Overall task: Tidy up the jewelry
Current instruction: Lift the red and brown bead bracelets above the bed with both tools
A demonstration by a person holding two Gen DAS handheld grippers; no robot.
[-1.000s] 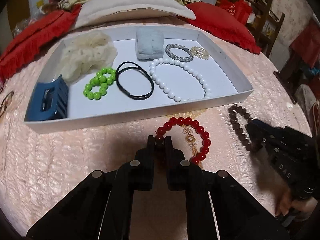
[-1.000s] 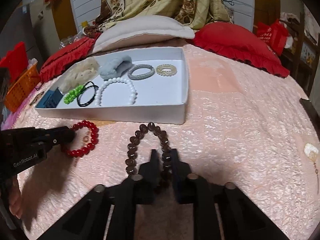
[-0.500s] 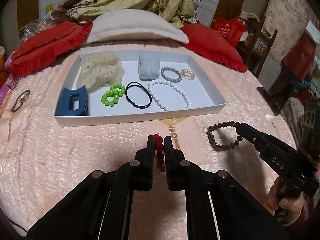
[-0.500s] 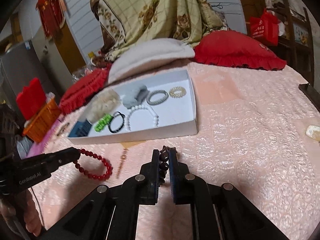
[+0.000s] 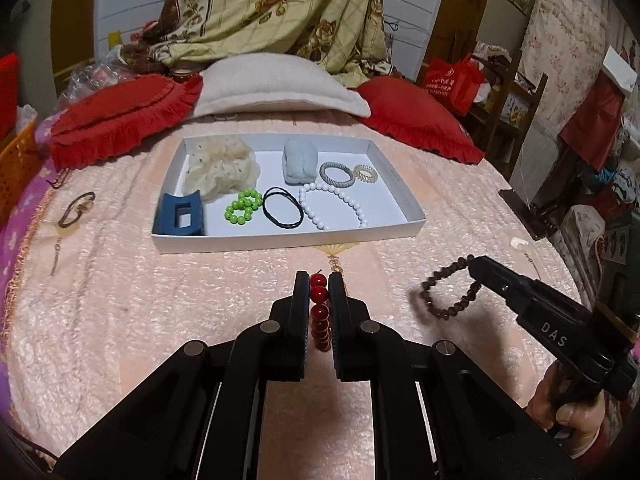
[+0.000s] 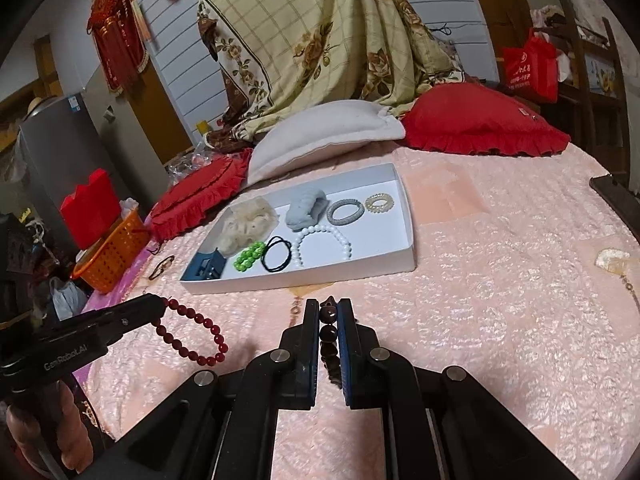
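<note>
My left gripper is shut on a red bead bracelet and holds it above the pink bedspread; the bracelet hangs from it in the right wrist view. My right gripper is shut on a dark brown bead bracelet, which hangs from its tip in the left wrist view. Ahead lies a white tray holding a white bead bracelet, a black hair tie, a green bead bracelet, a blue hair claw, scrunchies and two small rings.
Red cushions and a white pillow lie behind the tray. A thin bracelet lies on the bed at the left. A small pendant lies at the right. An orange basket stands off the bed's left side.
Both grippers have lifted and pulled back from the tray, each carrying its bracelet off the bedspread. The tray now looks farther away.
</note>
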